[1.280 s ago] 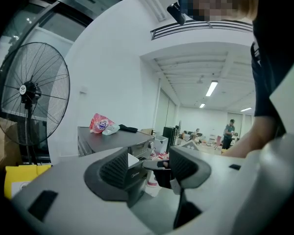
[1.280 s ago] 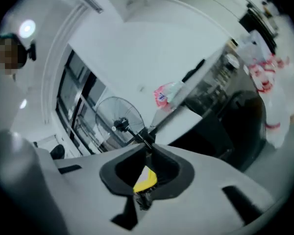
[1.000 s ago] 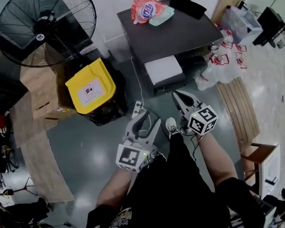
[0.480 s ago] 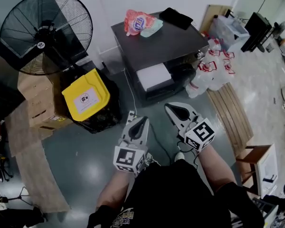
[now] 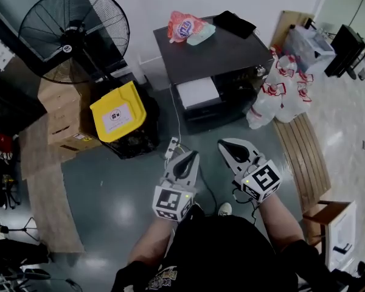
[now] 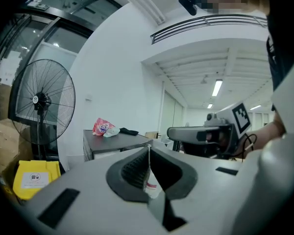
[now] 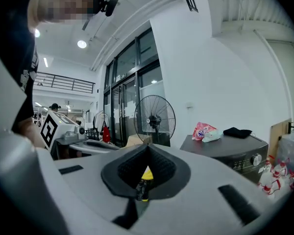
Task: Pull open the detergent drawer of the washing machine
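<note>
The dark grey washing machine (image 5: 222, 50) stands at the top of the head view. A white drawer (image 5: 198, 92) juts out of its front on the left side. A pink detergent bag (image 5: 184, 26) and a black cloth (image 5: 234, 23) lie on its lid. Both grippers hover over the floor a short way in front of the machine, touching nothing. My left gripper (image 5: 188, 155) is shut and empty, its pads together (image 6: 148, 148). My right gripper (image 5: 226, 143) is shut and empty as well (image 7: 147, 148). The right gripper view shows the machine's control knob (image 7: 255, 159).
A large black floor fan (image 5: 73, 32) stands left of the machine. Below it are a yellow-lidded black bin (image 5: 118, 115) and cardboard boxes (image 5: 61, 117). Plastic jugs (image 5: 280, 93) and a wooden bench (image 5: 301, 157) lie to the right. A power strip (image 5: 172, 146) rests on the floor by the left gripper.
The left gripper's jaws have closed from open. Both grippers have drawn back a little from the machine's front, and the right one has rolled and risen.
</note>
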Demonstrator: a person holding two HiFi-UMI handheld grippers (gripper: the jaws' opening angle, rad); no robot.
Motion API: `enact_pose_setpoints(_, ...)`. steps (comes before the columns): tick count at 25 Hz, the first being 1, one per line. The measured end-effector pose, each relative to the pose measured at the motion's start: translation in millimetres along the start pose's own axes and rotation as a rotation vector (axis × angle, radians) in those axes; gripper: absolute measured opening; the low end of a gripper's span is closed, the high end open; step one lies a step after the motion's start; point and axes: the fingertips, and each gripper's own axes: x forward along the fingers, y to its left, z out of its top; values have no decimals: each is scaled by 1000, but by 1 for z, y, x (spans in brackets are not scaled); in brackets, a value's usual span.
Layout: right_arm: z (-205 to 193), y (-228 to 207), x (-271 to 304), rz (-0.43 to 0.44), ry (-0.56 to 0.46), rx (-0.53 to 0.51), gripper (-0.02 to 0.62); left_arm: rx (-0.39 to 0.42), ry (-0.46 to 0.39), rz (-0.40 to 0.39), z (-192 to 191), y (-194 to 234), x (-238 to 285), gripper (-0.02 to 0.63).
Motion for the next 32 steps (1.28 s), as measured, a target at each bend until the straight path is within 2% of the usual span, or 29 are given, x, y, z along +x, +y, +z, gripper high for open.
enact_pose_setpoints(6,-3,-6,-40,52,-23,26,3,-3,12,50,-10,-49,4,12)
enact_pose_setpoints(11,-11,-11,-62,82,-22,43,3,6,18,83,-16,-73,8,12)
enact_pose_setpoints(17,-13,-13,-74,108,-29,49,3,19,19,105,-18,-85,10,12)
enact_pose_setpoints(32,-3,-8,-94,114,-52,30,3,47,-6,96,-6,-104,14,12)
